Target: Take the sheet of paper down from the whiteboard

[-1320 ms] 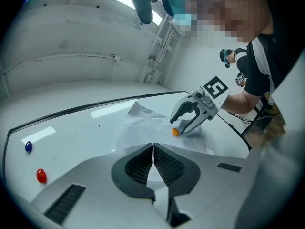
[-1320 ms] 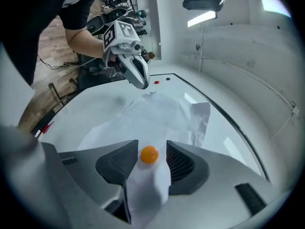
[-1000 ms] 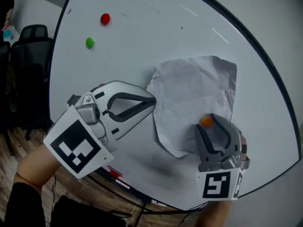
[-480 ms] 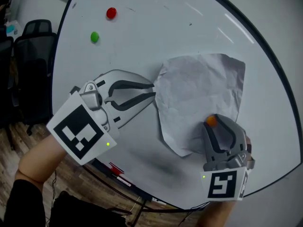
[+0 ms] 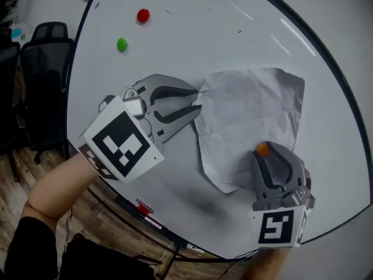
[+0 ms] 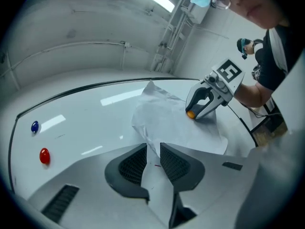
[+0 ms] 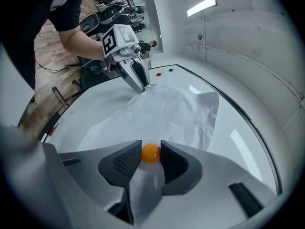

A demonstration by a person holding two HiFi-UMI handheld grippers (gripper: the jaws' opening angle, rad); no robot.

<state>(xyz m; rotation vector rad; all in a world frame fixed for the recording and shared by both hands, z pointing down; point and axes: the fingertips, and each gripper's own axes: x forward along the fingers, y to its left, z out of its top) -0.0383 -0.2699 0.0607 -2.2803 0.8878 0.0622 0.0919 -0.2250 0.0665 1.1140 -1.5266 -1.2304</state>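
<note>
Right gripper point(image 5: 265, 156): jaws have just been closing and clamp the orange magnet point(image 7: 151, 153) at the lower edge of the sheet of paper point(image 5: 250, 115). Left gripper point(image 5: 199, 100): jaws narrowly apart, astride the sheet's left edge. Sheet lies crumpled against the whiteboard point(image 5: 192, 34); green magnet point(image 5: 122, 44) and red magnet point(image 5: 143, 16) beyond

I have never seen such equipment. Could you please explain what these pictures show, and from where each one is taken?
There is no robot here: a person holds a two-jaw tool in each hand. One picture comes from a camera on the person's head. The other two come from cameras riding on the tools.

The surface is a whiteboard with a crumpled sheet of paper, a red magnet and a green magnet.

The right tool has just been closing its jaws and grips the orange magnet that sits on the paper. The left tool has its jaws slightly apart around the paper's edge.
</note>
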